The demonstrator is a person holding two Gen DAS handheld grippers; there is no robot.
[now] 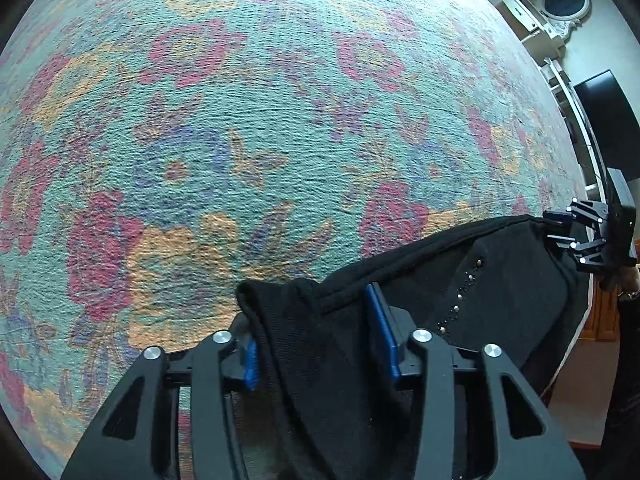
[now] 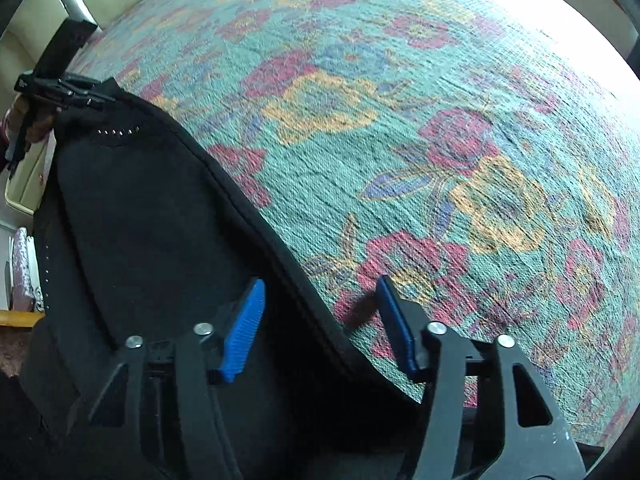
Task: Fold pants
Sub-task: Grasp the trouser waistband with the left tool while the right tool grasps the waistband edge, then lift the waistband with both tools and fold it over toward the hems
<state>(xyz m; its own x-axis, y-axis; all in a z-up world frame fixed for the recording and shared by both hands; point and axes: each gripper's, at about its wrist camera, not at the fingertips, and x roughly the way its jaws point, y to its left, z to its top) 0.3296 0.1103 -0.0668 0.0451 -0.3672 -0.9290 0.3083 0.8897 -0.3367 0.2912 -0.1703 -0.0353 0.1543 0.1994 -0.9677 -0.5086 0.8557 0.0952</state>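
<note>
The black pants (image 1: 460, 280) with a line of small metal studs lie on a flowered carpet (image 1: 240, 120). My left gripper (image 1: 316, 340) has its blue pads wide apart, and one corner of the pants' edge lies between them. My right gripper (image 2: 320, 320) is open too, and the hemmed edge of the pants (image 2: 160, 220) runs between its blue pads. Each gripper shows in the other's view, at the far end of the same edge: the right gripper (image 1: 560, 232) and the left gripper (image 2: 92, 92).
The teal carpet with red and yellow flowers (image 2: 440, 140) fills most of both views. A white cabinet with a round mirror (image 1: 560, 4) and a dark screen (image 1: 608, 120) stand past its right edge. A beige sofa (image 2: 36, 20) stands at the left.
</note>
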